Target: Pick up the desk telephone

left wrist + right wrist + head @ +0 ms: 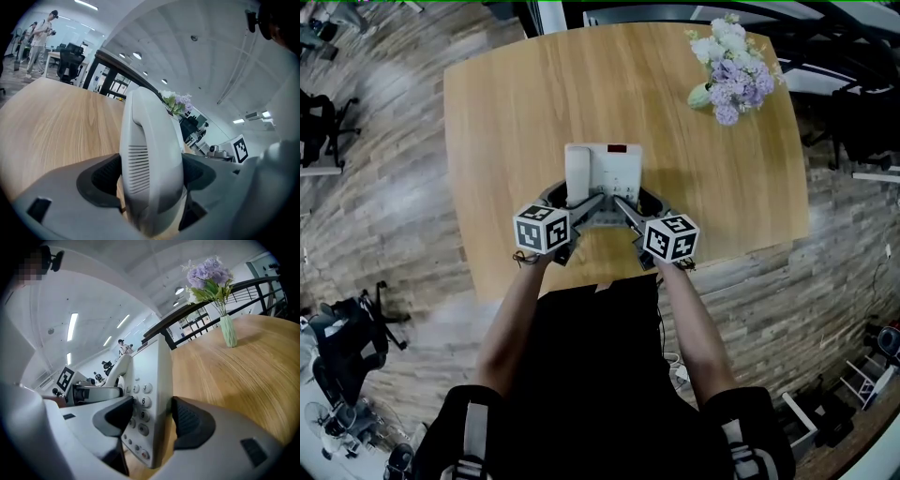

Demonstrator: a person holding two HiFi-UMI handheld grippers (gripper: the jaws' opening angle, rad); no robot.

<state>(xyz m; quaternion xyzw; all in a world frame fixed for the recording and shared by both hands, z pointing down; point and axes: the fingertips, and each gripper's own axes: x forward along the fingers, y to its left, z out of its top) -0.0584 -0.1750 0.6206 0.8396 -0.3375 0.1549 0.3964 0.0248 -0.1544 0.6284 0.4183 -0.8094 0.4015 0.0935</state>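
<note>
A white desk telephone (617,169) sits on the wooden table (516,112), its handset (578,174) lying along its left side. My left gripper (577,201) is shut on the near end of the handset (150,164), which fills the gap between the dark pads (101,180). My right gripper (627,202) is shut on the phone's near right edge; in the right gripper view the keypad body (151,380) is pinched between the pads (190,425). I cannot tell whether the phone rests on the table or is raised off it.
A green vase of purple and white flowers (729,66) stands at the table's far right corner. Office chairs (352,333) and wooden floor surround the table. People stand far off in the room (40,35).
</note>
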